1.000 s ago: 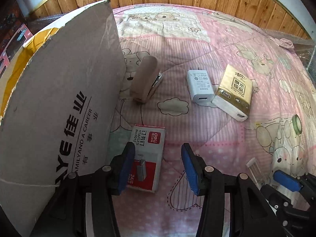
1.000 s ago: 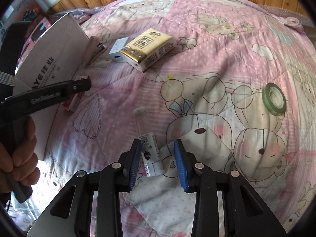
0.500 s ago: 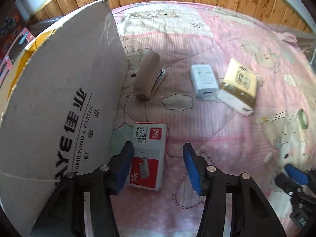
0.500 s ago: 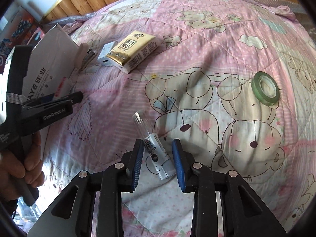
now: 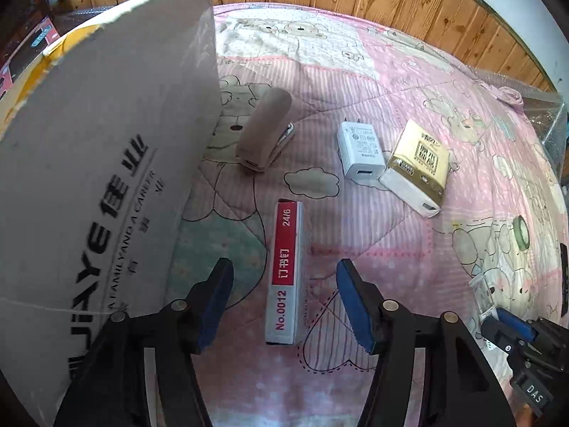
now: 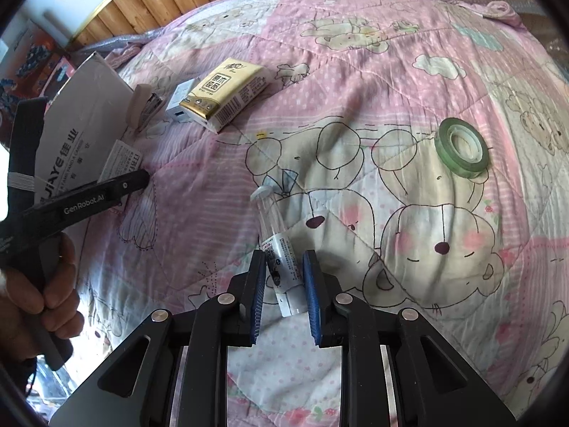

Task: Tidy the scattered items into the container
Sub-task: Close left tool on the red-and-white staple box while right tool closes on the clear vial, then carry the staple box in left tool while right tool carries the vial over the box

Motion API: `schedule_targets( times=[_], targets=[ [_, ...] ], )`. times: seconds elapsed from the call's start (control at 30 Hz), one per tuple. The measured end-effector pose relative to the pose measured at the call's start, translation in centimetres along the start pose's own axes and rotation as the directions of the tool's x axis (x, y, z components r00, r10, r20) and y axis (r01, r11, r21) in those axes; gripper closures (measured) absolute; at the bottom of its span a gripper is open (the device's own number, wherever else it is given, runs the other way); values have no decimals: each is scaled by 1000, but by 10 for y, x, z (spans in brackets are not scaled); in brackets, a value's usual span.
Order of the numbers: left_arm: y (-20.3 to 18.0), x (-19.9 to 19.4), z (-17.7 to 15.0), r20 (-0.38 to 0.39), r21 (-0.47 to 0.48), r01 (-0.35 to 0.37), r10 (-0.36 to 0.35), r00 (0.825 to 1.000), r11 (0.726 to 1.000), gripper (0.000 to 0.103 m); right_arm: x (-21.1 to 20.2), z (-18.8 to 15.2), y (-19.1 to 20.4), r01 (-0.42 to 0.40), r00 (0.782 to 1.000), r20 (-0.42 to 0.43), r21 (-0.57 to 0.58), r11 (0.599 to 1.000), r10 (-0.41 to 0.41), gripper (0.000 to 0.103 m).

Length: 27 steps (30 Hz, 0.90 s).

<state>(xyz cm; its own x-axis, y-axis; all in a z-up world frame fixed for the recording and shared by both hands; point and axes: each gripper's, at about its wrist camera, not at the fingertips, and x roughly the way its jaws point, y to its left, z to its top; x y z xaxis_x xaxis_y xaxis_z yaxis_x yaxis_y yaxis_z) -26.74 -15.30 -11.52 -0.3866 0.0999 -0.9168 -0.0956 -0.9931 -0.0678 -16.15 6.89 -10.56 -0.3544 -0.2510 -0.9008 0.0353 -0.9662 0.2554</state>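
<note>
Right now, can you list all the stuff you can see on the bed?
Cardboard box: one, grey-brown, standing at the left edge.
Stapler: one, beige, beside the box.
Staple box: one, red and white, on its edge between the left gripper's fingers.
Charger: one, white, mid-bed.
Tissue pack: one, gold and white, touching the charger.
Tape roll: one, green, far right.
Tube: one, clear with a white label, between the right gripper's fingers.
Quilt: one, pink, cartoon bears.
Left gripper: open.
Right gripper: closing around the tube.
Hand: one, holding the left gripper.
</note>
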Motion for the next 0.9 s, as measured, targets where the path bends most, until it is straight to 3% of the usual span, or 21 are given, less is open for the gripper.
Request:
schedule_targets(
  times=[0.03, 0.1, 0.17, 0.37, 0.83, 0.9],
  targets=[
    [-1, 1, 1, 11, 1, -11, 11, 1000, 1000, 44, -1, 0, -1, -5, 1000, 0, 6, 1000, 5, 83],
    [-2, -2, 6, 17, -5, 8, -8, 1000, 1000, 82, -5, 1, -4, -29, 1000, 2, 25, 999, 29, 89],
    [-3, -7, 9, 19, -7, 29, -28, 999, 1000, 87, -8, 1, -7, -49, 999, -1, 54, 997, 49, 91],
    [-7, -19, 12, 13, 5, 68, -68, 998, 998, 88, -12, 3, -14, -100, 994, -19, 137, 985, 103, 91],
    [-8, -58, 23, 43, 0, 145, -145, 988, 989, 88, -45, 10, 0, -75, 997, 15, 115, 991, 74, 92],
    [-34, -67, 2, 46, -3, 146, -146, 988, 989, 88, -49, 10, 4, -81, 997, 15, 114, 990, 80, 92]
  ],
)
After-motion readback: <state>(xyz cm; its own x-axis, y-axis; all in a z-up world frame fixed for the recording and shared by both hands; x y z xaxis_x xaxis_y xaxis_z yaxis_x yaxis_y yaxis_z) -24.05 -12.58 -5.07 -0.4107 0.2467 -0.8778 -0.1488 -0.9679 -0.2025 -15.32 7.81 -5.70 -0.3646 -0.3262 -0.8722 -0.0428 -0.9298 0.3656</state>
